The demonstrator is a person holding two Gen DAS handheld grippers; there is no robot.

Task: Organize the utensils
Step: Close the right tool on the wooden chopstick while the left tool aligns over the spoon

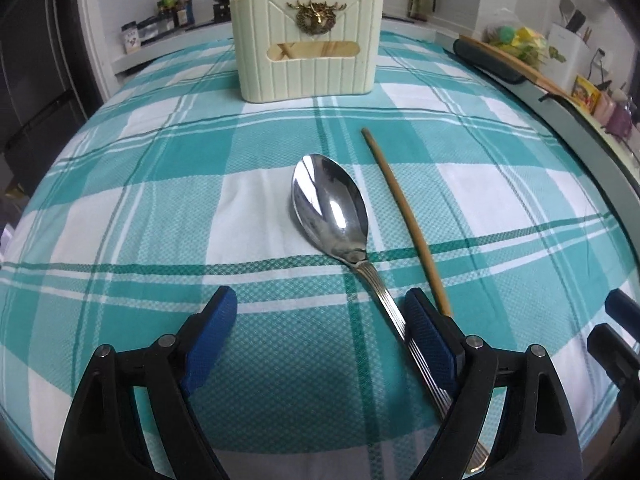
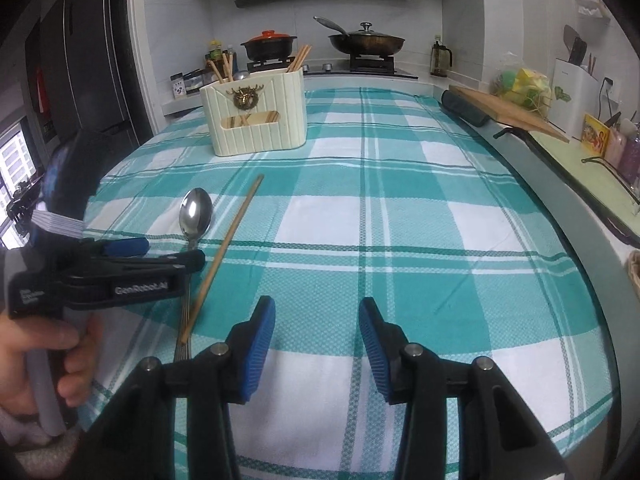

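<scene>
A steel spoon [image 1: 330, 204] lies on the teal plaid cloth, bowl away from me, its handle running back between my left fingers. My left gripper [image 1: 320, 312] is open and low over the handle; its right pad [image 1: 430, 336] is against the handle. A single wooden chopstick [image 1: 404, 220] lies just right of the spoon. A cream utensil holder [image 1: 306, 46] with chopsticks in it stands at the far side. In the right wrist view, my right gripper [image 2: 316, 336] is open and empty, right of the spoon [image 2: 195, 214], chopstick [image 2: 224, 252] and left gripper [image 2: 168, 254].
The holder [image 2: 256, 114] stands at the back left of the cloth [image 2: 400, 220]. A wooden cutting board [image 2: 508, 114] lies on the counter at right. A stove with a pot [image 2: 270, 44] and a pan [image 2: 366, 42] is behind.
</scene>
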